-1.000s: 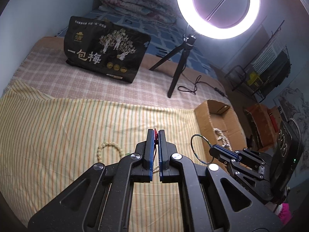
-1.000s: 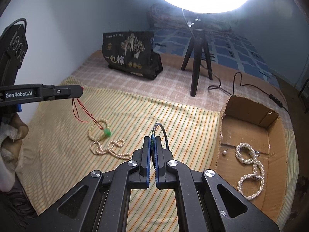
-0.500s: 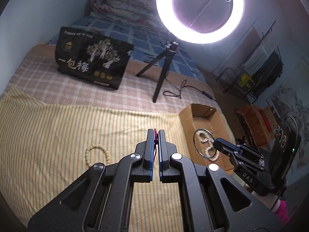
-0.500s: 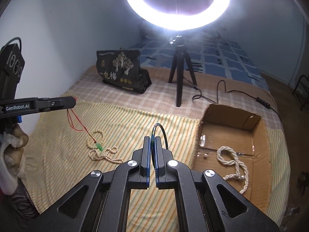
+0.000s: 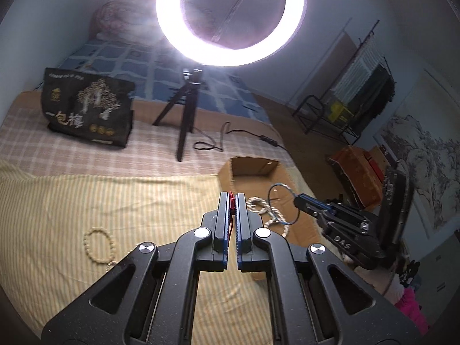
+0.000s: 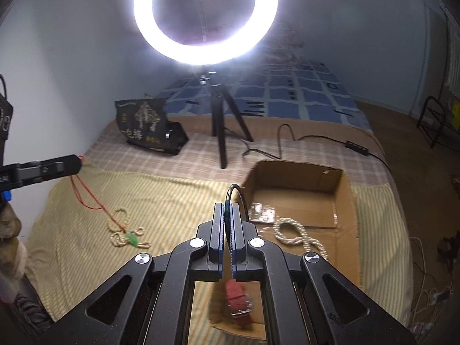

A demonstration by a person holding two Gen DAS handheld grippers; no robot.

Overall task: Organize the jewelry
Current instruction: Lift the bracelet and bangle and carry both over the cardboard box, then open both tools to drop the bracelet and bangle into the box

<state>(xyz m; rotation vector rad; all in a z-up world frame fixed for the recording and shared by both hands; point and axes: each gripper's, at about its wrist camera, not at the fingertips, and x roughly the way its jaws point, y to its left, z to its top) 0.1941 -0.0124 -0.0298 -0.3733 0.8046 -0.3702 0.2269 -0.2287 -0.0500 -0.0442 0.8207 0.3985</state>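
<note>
My left gripper (image 5: pixel 232 197) is shut on a red cord necklace (image 6: pixel 86 194) whose green pendant (image 6: pixel 131 239) hangs down to the pearl strands (image 6: pixel 122 233) on the striped cloth. My right gripper (image 6: pixel 228 205) is shut on a thin dark bangle (image 6: pixel 237 198), held above the near left edge of the open cardboard box (image 6: pixel 343 201); it also shows in the left wrist view (image 5: pixel 299 201). A white pearl necklace (image 6: pixel 296 235) lies inside the box. A beige bead bracelet (image 5: pixel 97 247) lies on the cloth.
A ring light on a black tripod (image 6: pixel 222 132) stands behind the box, its cable (image 6: pixel 316 138) trailing right. A black printed bag (image 5: pixel 86 109) stands at the back left. A red item (image 6: pixel 237 294) lies in the box's near part.
Both grippers have risen and moved right toward the box. The bangle now hangs over the box edge. The red cord has been pulled up, its pendant still by the pearls.
</note>
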